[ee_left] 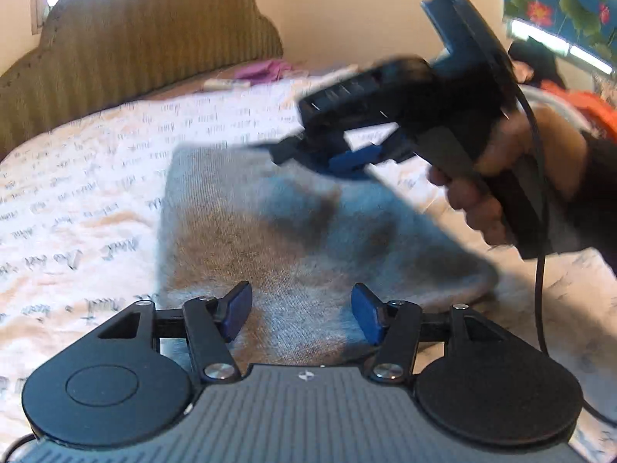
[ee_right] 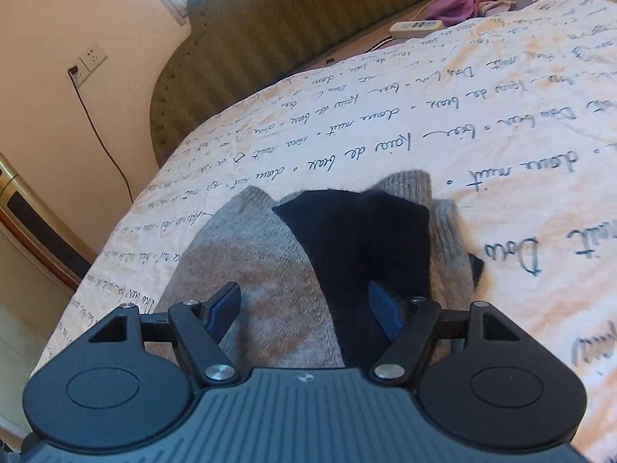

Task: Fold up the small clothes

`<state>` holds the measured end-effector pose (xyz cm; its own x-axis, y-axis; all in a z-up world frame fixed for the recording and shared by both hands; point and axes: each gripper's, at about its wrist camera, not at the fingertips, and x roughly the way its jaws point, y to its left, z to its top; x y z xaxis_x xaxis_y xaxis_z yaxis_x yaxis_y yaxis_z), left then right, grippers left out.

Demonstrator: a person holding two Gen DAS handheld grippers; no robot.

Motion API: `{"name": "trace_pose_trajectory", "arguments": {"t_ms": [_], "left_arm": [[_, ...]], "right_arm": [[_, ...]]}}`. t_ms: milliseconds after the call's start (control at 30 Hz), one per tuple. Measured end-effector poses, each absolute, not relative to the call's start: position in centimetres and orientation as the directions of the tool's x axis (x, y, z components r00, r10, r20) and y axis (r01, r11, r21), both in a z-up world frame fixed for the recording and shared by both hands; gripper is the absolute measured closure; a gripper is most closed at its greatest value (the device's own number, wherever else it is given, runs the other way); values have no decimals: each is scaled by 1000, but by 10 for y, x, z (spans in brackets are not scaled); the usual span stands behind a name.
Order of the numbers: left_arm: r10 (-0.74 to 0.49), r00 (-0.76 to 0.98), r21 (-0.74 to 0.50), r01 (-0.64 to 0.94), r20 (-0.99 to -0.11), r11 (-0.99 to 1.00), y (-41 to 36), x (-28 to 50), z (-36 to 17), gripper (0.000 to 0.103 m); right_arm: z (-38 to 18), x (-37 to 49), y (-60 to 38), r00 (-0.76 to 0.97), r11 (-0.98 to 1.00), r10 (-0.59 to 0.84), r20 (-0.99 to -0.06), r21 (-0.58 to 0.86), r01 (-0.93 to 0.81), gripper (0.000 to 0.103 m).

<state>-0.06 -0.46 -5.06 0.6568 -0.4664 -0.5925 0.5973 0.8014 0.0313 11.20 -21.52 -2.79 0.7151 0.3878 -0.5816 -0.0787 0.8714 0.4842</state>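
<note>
Both grippers free over the socks

L gripper (ee_left: pixel 300 314) and R gripper (ee_right: pixel 304 312) had fingers apart, gripping nothing; I'd laid the grey sock (ee_right: pixel 246 254) and black sock (ee_right: pixel 358 239) flat on the bed (ee_right: pixel 385 135) just ahead of the fingers, ready to fold.

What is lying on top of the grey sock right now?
A black sock lies across the grey sock, which rests on the script-printed bedsheet. Whatever the black sock covers is hidden.
</note>
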Motion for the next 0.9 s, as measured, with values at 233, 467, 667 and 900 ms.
{"name": "trace_pose_trajectory", "arguments": {"t_ms": [233,467,667,900], "left_arm": [[-444,617,25,601,-650,799,12,-8,-59,38],[-443,666,65,593,-600,803,21,-31,-44,37],[-369,726,66,493,-580,867,27,-58,-46,10],[-250,713,95,406,-655,909,24,-54,-77,5]], "right_arm": [[-30,32,-202,674,761,551,-492,628,-163,29],[-37,0,-215,689,710,550,-472,699,-88,27],[-23,-54,-198,752,856,376,-541,514,-58,25],[-54,-81,-177,744,950,188,-641,312,29,18]]}}
